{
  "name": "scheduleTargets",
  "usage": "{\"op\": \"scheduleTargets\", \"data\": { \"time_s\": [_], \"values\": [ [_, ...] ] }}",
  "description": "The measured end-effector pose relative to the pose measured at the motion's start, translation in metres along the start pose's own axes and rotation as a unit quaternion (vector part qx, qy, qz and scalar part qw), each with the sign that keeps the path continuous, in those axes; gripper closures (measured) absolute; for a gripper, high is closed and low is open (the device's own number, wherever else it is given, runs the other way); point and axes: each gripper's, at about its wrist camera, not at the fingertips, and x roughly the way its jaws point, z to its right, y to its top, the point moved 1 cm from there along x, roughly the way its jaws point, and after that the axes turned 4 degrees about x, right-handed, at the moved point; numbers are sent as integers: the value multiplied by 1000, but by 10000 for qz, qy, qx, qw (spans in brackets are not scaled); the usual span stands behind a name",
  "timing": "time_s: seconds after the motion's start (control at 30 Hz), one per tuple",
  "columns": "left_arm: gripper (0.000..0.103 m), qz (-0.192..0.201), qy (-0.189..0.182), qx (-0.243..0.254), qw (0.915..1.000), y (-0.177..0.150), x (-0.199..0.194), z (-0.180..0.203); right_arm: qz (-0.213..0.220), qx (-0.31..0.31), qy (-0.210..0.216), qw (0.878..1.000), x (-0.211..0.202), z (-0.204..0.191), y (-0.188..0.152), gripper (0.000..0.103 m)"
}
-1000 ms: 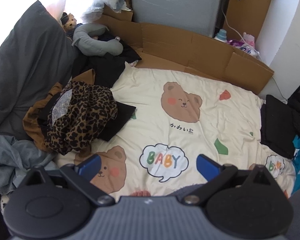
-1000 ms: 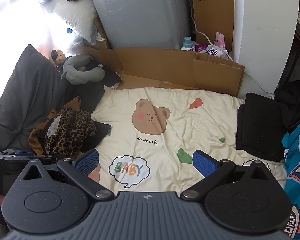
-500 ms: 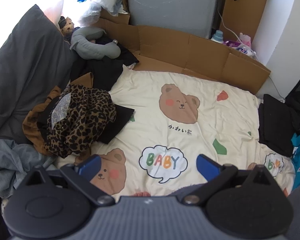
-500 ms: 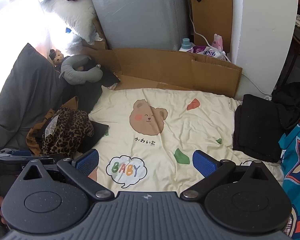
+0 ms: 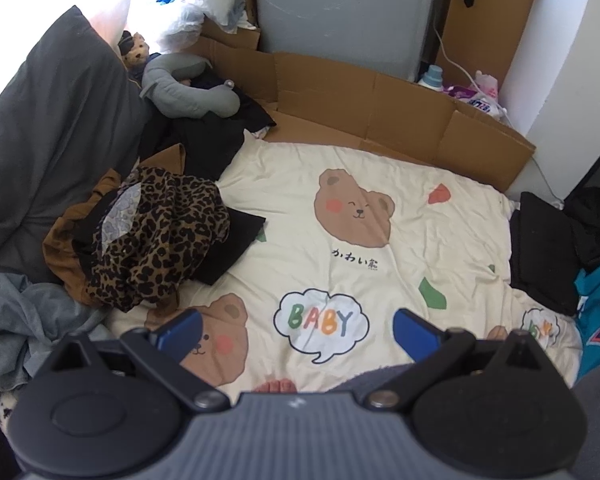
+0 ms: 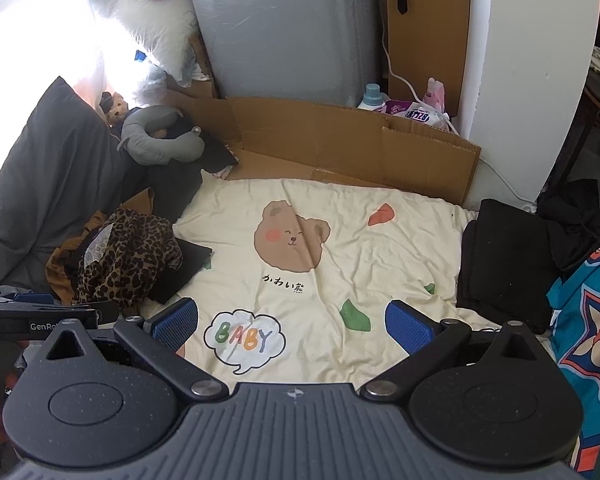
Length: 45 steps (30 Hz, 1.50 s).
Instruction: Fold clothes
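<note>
A heap of unfolded clothes lies at the left of the cream bear-print blanket (image 5: 380, 184) (image 6: 380, 248), topped by a leopard-print garment (image 5: 160, 240) (image 6: 128, 252) over brown and black pieces. A folded black garment (image 5: 540, 256) (image 6: 504, 256) rests at the blanket's right edge. My left gripper (image 5: 298, 330) hovers open above the blanket's near part, nothing between its blue pads. My right gripper (image 6: 292, 322) is open too, held higher and empty. The left gripper's body (image 6: 40, 316) shows at the left edge of the right wrist view.
A grey pillow (image 5: 48, 128), a grey neck pillow (image 5: 188, 88) and a small teddy (image 5: 136, 54) sit at the left. Cardboard (image 5: 380, 104) walls the far side before a grey cabinet (image 6: 284, 28). Teal patterned cloth (image 6: 588, 320) lies right. Grey cloth (image 5: 24, 320) and bare toes (image 5: 276, 386) are near.
Both grippers have drawn back and risen a little, so the blanket and clothes sit lower and smaller in view. Jaws stay open; nothing was grasped.
</note>
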Motion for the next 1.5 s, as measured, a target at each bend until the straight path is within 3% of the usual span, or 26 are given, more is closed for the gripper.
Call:
{"op": "scheduleTargets", "data": {
  "time_s": [0.8, 1.07, 1.5],
  "values": [
    [1, -54, 22, -113, 9999, 0, -2, -9, 30, 12, -47, 10000, 1, -1, 0, 0],
    [1, -280, -112, -331, 9990, 1, 2, -21, 103, 15, -149, 9998, -1, -5, -2, 0],
    [5, 40, -271, -168, 9995, 11, -11, -36, 378, -306, -317, 9983, -14, -12, -2, 0]
  ]
}}
